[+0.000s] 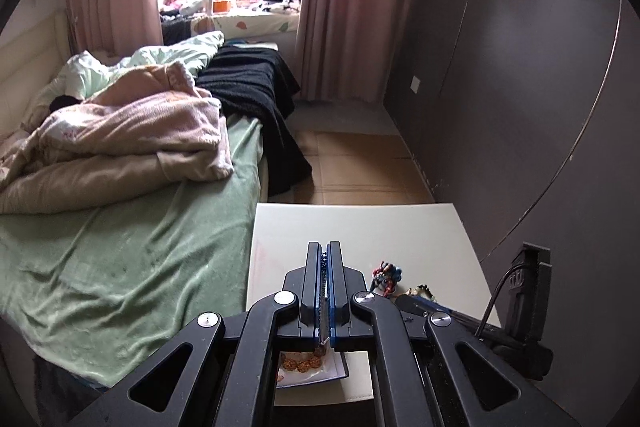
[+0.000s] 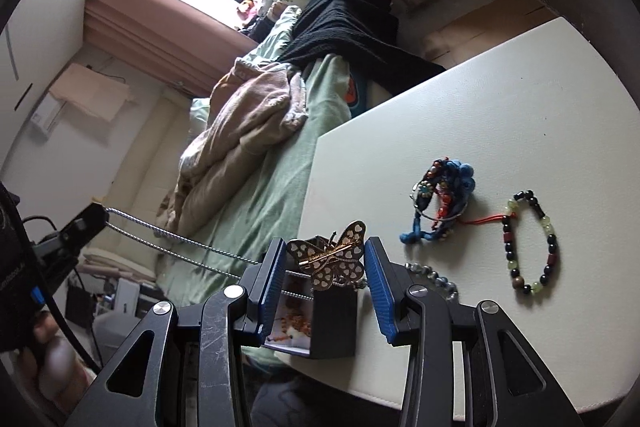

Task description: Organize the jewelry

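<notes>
My left gripper [image 1: 324, 251] is shut on a silver twisted chain [image 1: 323, 291]; the chain also shows in the right wrist view [image 2: 176, 241], stretched from the left gripper [image 2: 96, 217] toward a small dark jewelry box [image 2: 320, 319]. The box stands open on the white table [image 2: 480, 115] with orange beads inside. My right gripper [image 2: 325, 251] is open around a gold butterfly hair clip [image 2: 332, 259] that sits on top of the box. The box also shows under my left gripper [image 1: 316, 367].
A blue braided bracelet bundle [image 2: 440, 203], a black-and-green bead bracelet [image 2: 530, 247] and a grey bead strand [image 2: 436, 279] lie on the table to the right. A bed with green sheet [image 1: 140, 259] borders the table's left side. A dark wall [image 1: 520, 107] is on the right.
</notes>
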